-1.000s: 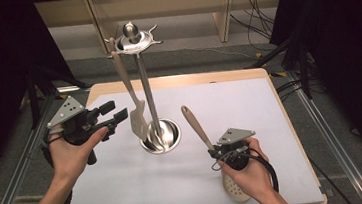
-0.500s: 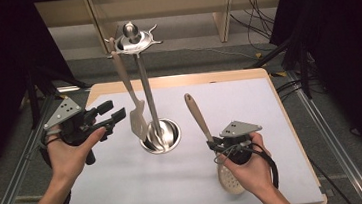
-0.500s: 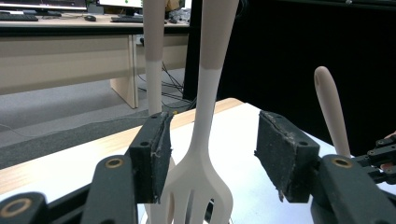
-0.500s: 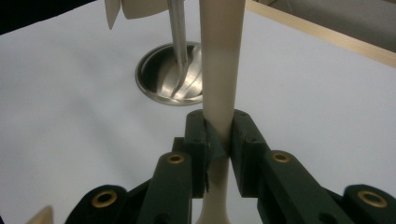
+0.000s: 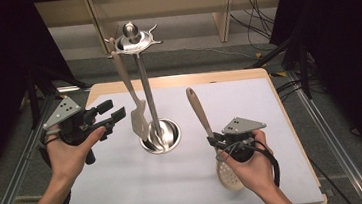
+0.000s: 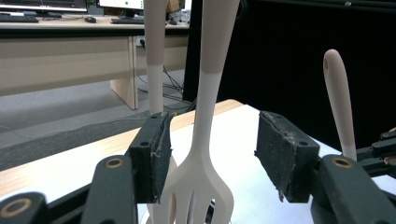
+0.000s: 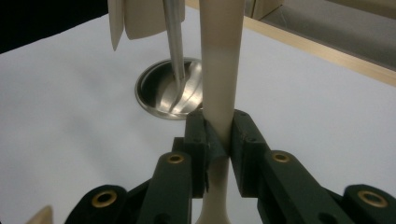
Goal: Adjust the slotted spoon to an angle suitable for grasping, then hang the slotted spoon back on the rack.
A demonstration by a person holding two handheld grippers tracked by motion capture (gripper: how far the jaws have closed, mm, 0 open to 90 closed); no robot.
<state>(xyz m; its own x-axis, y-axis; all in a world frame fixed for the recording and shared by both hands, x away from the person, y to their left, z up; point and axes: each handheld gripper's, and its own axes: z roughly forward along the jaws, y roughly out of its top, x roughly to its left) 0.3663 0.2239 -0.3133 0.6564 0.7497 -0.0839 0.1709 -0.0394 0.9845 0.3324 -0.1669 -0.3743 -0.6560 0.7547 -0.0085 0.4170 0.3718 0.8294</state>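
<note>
A metal utensil stand (image 5: 140, 86) rises from a round base (image 5: 172, 133) at mid table. From its top hooks hangs a cream slotted spatula (image 5: 138, 117). My left gripper (image 5: 113, 111) is open just left of the spatula, level with its blade; in the left gripper view the spatula (image 6: 201, 186) shows in the gap between the jaws (image 6: 212, 154), untouched. My right gripper (image 5: 213, 141) is shut on the handle of a perforated spoon (image 5: 198, 109), whose head (image 5: 229, 175) hangs under the hand. In the right gripper view the pads (image 7: 218, 140) clamp that handle (image 7: 219, 70).
A white mat (image 5: 271, 123) covers the wooden table (image 5: 181, 78). The stand's base (image 7: 170, 95) lies just beyond the held spoon. Dark curtains flank both sides, and metal rails (image 5: 321, 118) run along the table's sides.
The right hand has shifted slightly up and to the right, bringing the spoon's handle more upright. The left gripper has stayed where it was.
</note>
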